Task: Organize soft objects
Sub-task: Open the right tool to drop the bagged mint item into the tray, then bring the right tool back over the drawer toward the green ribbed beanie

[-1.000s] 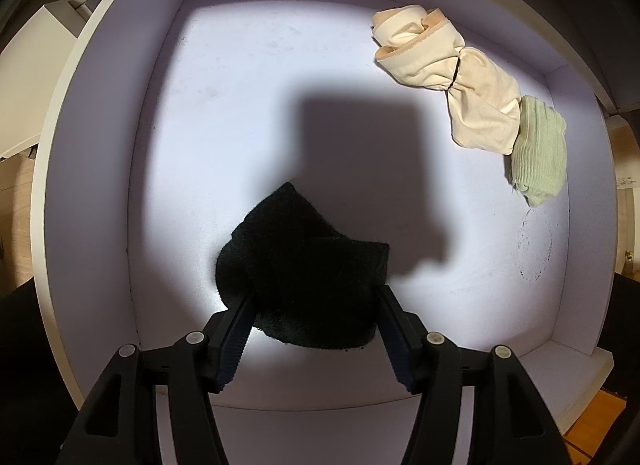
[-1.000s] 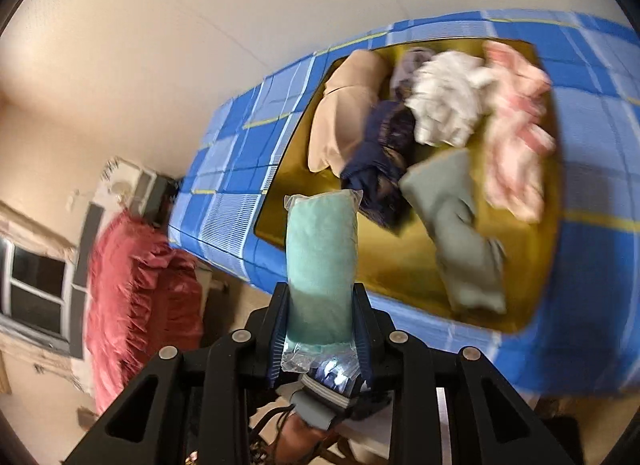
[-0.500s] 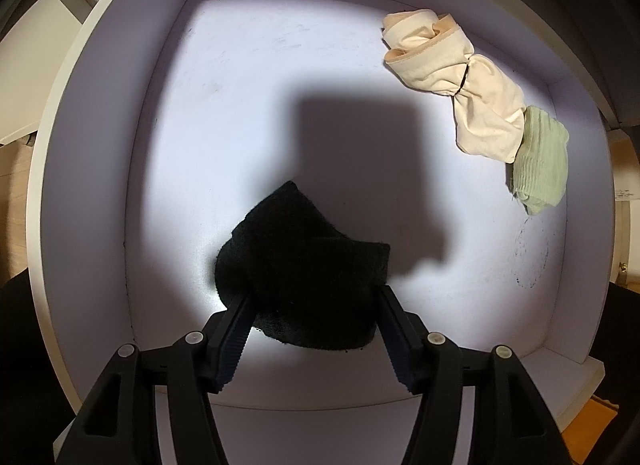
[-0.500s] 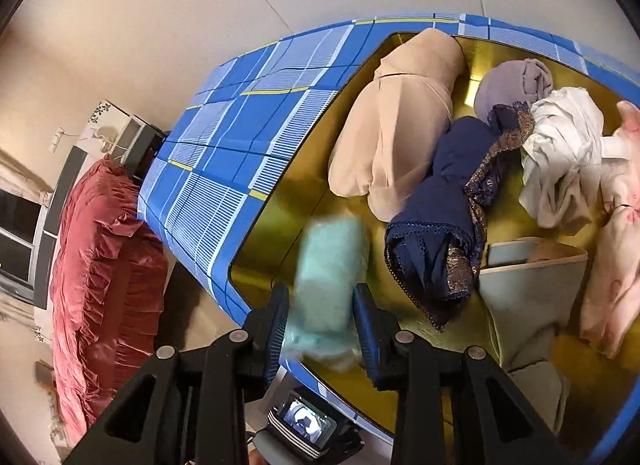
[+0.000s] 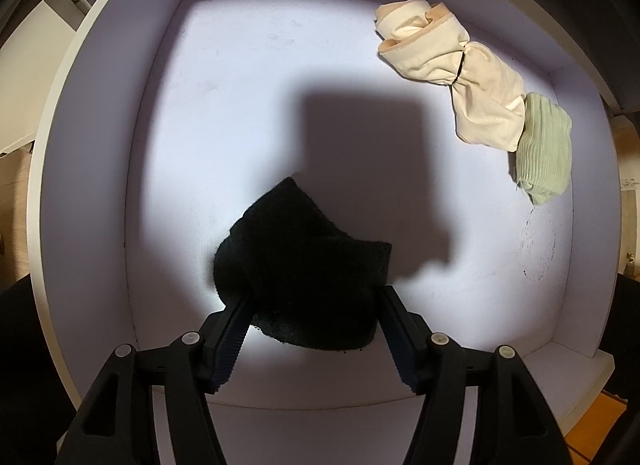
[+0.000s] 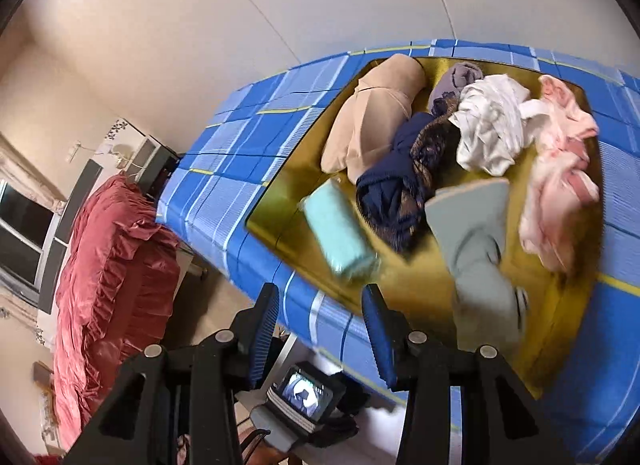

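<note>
The teal packaged cloth (image 6: 338,235) lies blurred on the yellow sheet (image 6: 408,285) atop the blue checked bed (image 6: 244,169), clear of the right gripper (image 6: 320,329), whose jaws are opening with nothing between them. Beside it sit beige, navy, white, pink and grey garments. Over in the white drawer (image 5: 96,169), the left gripper (image 5: 314,335) has jaws opening around the black cloth (image 5: 304,277); whether the pads press on it I cannot tell. A cream garment (image 5: 452,77) and a green sock (image 5: 542,147) lie well apart.

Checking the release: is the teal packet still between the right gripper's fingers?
No, the teal packet lies beyond the opening right gripper, on the yellow sheet.
</note>
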`<state>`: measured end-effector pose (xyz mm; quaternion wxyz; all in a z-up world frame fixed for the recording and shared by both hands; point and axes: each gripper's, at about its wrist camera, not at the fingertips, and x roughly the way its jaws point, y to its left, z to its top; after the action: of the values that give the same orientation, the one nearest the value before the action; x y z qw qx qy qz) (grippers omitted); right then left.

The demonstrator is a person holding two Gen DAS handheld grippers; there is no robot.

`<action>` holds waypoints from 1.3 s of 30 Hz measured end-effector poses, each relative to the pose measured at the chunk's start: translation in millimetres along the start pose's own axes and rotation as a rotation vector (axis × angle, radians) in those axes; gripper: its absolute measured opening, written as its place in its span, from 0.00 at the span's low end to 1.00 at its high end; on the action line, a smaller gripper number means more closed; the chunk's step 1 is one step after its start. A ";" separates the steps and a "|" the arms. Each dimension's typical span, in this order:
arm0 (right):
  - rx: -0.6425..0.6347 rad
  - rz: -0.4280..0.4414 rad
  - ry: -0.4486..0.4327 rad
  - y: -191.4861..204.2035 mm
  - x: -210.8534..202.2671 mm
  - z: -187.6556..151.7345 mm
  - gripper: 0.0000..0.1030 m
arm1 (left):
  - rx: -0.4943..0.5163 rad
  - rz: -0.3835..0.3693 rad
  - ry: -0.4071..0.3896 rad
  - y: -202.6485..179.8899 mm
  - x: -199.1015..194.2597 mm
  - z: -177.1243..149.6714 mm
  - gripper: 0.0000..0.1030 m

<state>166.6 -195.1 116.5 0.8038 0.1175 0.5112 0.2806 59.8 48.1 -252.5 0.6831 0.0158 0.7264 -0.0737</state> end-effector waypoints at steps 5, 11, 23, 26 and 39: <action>-0.026 0.025 0.004 0.7 -18.7 -41.3 0.44 | -0.013 -0.009 0.003 0.4 5.0 -3.5 0.62; -0.078 -0.003 0.051 -1.6 -22.0 -93.8 0.44 | -0.035 -0.027 0.009 8.3 9.0 -4.5 0.62; 0.025 -0.211 0.292 -63.2 65.3 -197.4 0.45 | -0.045 -0.033 0.016 12.7 14.6 -5.4 0.63; 0.064 -0.268 0.347 -77.6 84.6 -214.1 0.45 | -0.033 -0.023 0.011 10.8 15.8 -5.2 0.63; 0.341 -0.405 0.423 -137.6 112.5 -243.1 0.56 | 0.011 0.018 -0.009 2.9 18.8 -1.2 0.62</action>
<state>32.2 -266.8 -143.3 0.6882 0.0857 0.7191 0.0439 57.7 49.6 -271.4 0.6869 0.0259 0.7228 -0.0717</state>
